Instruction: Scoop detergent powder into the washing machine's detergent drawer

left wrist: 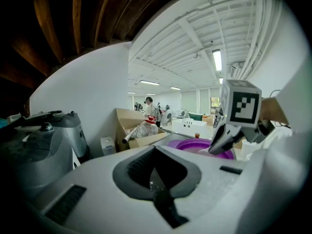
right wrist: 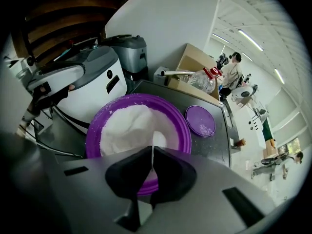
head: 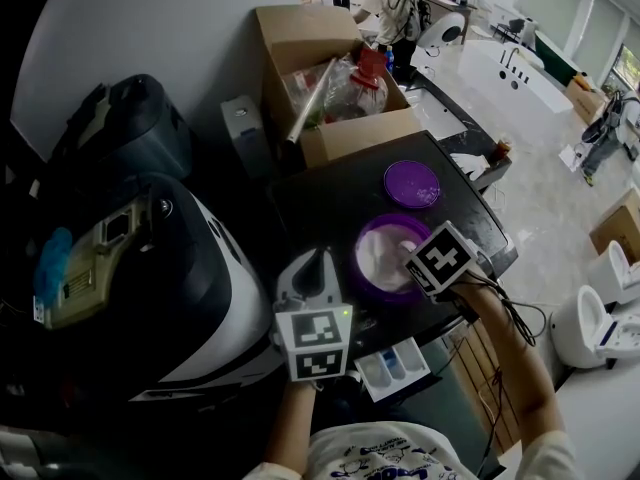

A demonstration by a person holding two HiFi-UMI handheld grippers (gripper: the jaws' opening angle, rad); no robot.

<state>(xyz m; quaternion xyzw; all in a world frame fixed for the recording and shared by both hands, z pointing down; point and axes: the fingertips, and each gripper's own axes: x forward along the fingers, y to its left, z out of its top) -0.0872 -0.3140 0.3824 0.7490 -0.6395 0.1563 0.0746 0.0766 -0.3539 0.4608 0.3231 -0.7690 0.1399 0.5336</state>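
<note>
A purple bowl [head: 369,232] of white detergent powder [head: 386,258] stands on the dark washing machine top [head: 330,193]. My right gripper [head: 408,264] reaches over the bowl from the right and is shut on a thin white scoop [right wrist: 157,141], whose blade lies in the powder [right wrist: 126,126]. My left gripper [head: 318,260] hovers just left of the bowl, jaws shut with nothing seen between them. The detergent drawer [head: 392,366] stands pulled out at the machine's front, below both grippers. In the left gripper view, the right gripper [left wrist: 218,144] dips into the bowl [left wrist: 195,144].
The bowl's purple lid [head: 412,183] lies behind it on the machine top. A cardboard box [head: 345,133] with a plastic bottle [head: 362,88] stands at the back. A grey appliance [head: 125,133] and a white-and-black machine [head: 190,288] crowd the left. People stand far back.
</note>
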